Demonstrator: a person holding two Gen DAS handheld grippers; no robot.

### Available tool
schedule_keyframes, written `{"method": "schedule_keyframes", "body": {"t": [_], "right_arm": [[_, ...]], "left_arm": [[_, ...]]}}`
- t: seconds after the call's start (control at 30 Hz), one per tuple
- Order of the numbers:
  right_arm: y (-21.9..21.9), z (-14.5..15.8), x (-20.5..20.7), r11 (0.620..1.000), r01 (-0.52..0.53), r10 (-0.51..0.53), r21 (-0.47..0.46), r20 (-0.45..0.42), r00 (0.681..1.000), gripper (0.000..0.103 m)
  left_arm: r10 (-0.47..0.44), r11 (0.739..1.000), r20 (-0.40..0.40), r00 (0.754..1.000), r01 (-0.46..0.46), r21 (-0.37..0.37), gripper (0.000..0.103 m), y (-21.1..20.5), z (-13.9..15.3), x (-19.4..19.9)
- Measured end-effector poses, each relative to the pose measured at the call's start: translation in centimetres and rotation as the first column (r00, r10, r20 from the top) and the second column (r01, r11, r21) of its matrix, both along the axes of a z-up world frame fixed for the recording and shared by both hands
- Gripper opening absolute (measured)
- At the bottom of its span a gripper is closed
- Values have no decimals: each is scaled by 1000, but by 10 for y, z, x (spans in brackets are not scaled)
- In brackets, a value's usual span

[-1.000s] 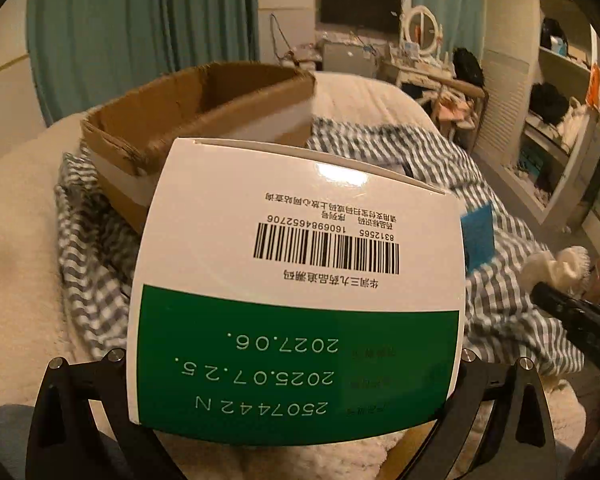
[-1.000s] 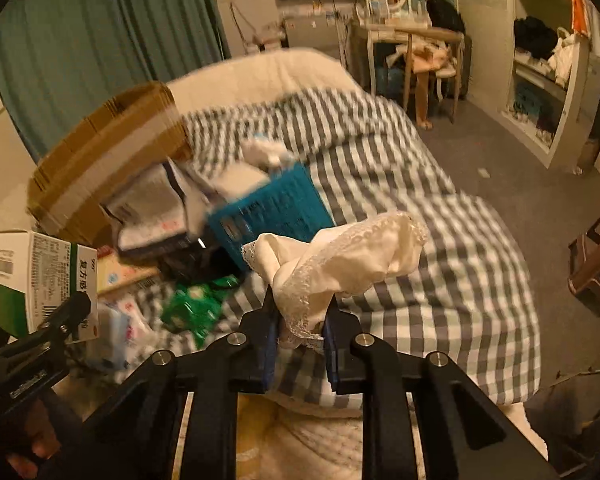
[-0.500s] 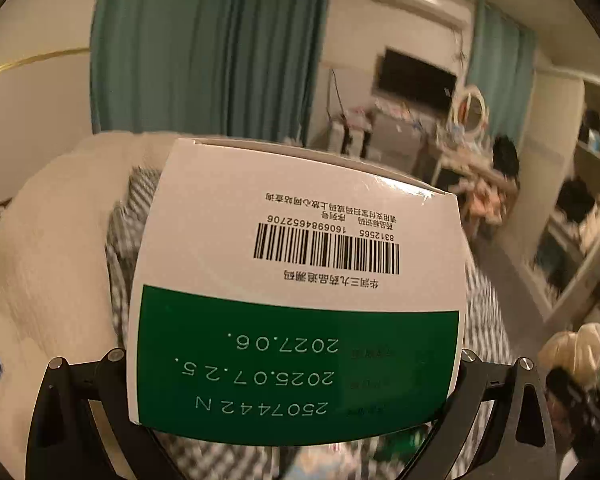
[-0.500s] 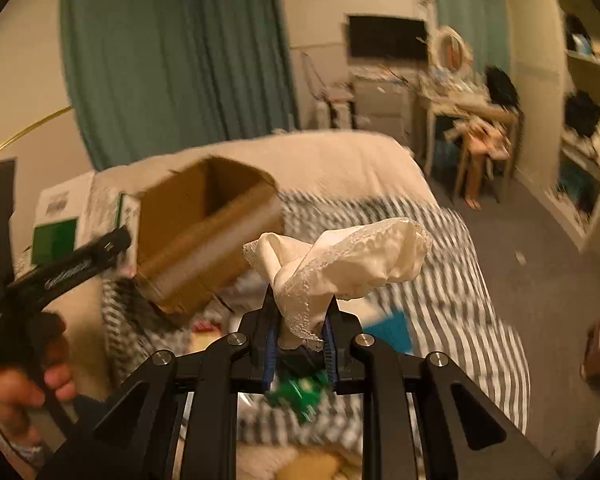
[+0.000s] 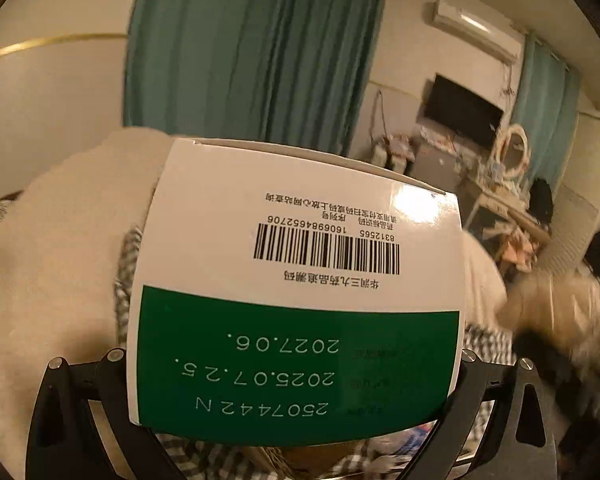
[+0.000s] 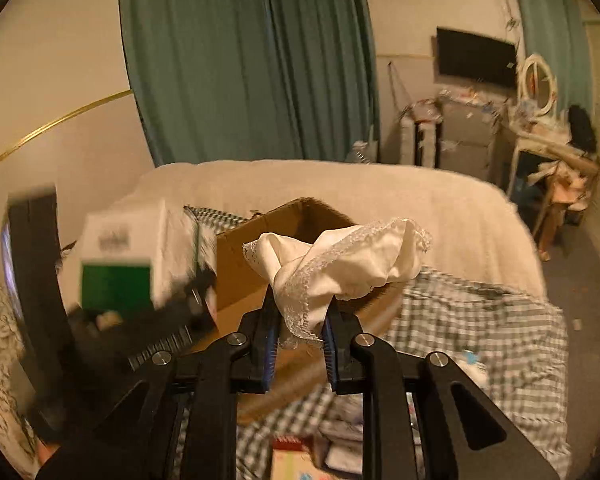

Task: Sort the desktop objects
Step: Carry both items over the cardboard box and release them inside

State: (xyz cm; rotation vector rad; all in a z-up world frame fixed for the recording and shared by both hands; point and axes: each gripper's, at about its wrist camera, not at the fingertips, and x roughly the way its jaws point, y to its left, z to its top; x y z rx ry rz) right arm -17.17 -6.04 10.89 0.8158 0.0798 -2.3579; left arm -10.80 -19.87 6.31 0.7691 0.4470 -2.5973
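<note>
Left gripper (image 5: 296, 392) clamps white-green box (image 5: 296, 280), "2025.07.25", "2027.06", "250742 N"; right gripper (image 6: 298, 330) pinches lacy cream cloth (image 6: 340, 256).

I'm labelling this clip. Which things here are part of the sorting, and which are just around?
In the job:
medicine box, in left gripper
lace cloth, in right gripper
cardboard box

Just around:
curtains
TV
mirror

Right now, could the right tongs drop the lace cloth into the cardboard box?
Probably yes. The right tongs hold the lace cloth just in front of the cardboard box, whose open top faces up. The medicine box sits left, not between.
</note>
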Motion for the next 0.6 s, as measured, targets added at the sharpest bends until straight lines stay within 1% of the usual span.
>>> {"method": "schedule_keyframes", "body": {"t": [0.03, 0.07, 0.17, 0.23, 0.27, 0.3, 0.33, 0.4, 0.53, 0.6], "right_arm": [[-10, -6, -12, 1000, -13, 13, 0, 18, 1000, 18], [-14, -9, -15, 1000, -18, 18, -2, 22, 1000, 18], [-29, -19, -36, 1000, -26, 26, -9, 26, 999, 23], [-32, -23, -45, 997, -36, 38, -63, 36, 999, 60], [-31, -22, -47, 996, -22, 24, -85, 26, 999, 85], [-28, -20, -44, 995, -4, 4, -102, 0, 1000, 88], [-27, -18, -43, 994, 5, -8, -112, -27, 1000, 88], [-24, -14, -41, 994, 19, -24, -108, -45, 999, 88], [-10, -9, -34, 993, 42, -44, -110, -18, 999, 88], [-2, -1, -19, 992, 59, -60, -109, -11, 998, 88]], "left_arm": [[-15, 1000, 15, 1000, 15, 5, 101, -1, -10, -4], [-17, 1000, 28, 999, 16, 12, 102, -4, -21, -5], [-13, 998, 63, 998, 9, 60, 103, -7, -43, -14], [-20, 999, 57, 998, 17, 50, 103, -1, -46, -16], [-17, 999, 51, 999, 15, 43, 103, 1, -46, -15], [-12, 999, 48, 999, 10, 43, 103, 1, -45, -14], [-13, 999, 48, 999, 10, 47, 103, 1, -47, -15], [-16, 999, 58, 998, 13, 48, 103, 3, -43, -18], [-20, 998, 70, 997, 16, 58, 103, 8, -33, -15], [-39, 999, 90, 995, 37, 31, 103, 16, -28, -17]]}}
